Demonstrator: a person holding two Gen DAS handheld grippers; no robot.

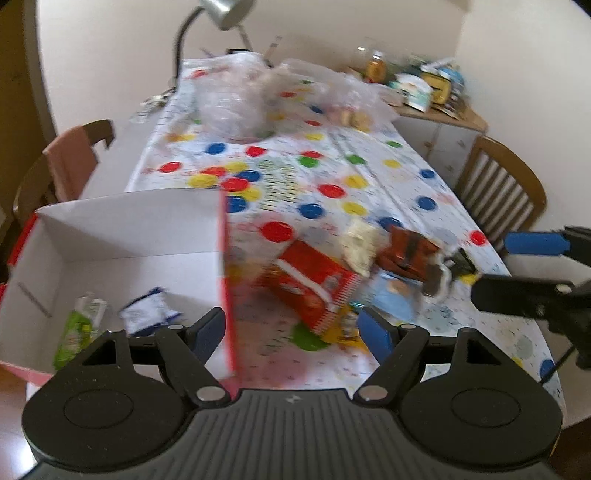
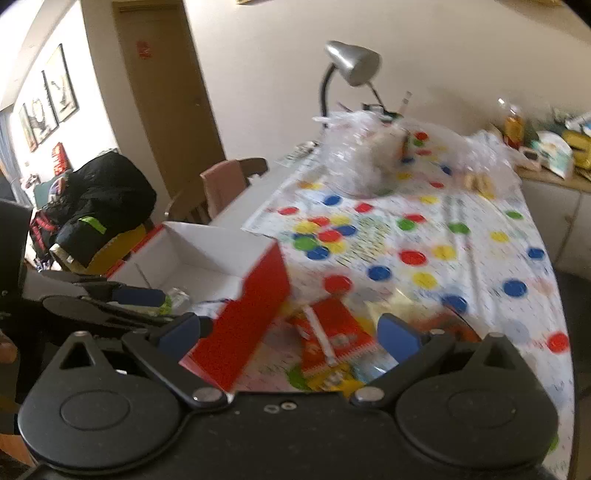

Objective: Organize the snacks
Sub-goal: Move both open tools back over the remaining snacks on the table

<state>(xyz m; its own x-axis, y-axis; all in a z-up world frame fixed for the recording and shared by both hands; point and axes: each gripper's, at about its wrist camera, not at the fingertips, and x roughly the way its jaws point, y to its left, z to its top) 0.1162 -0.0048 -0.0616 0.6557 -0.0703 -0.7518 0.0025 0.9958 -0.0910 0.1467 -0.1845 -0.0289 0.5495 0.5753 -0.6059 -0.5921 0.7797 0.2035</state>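
Left wrist: empty spread tongs (image 1: 291, 328) above box (image 1: 129, 225).

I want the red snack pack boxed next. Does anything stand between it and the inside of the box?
Yes: the box's red side wall rises between the red snack pack and the white interior, so the pack must be lifted over it. Both grippers are open and holding nothing.

Counts: 1 box (image 1: 122, 236) at the table's (image 1: 388, 177) left edge, 2 packets inside, green (image 1: 79, 328) and white-blue (image 1: 147, 314). About 5 snack packs near the front edge, blurred. 2 chairs, 1 lamp (image 1: 221, 11).
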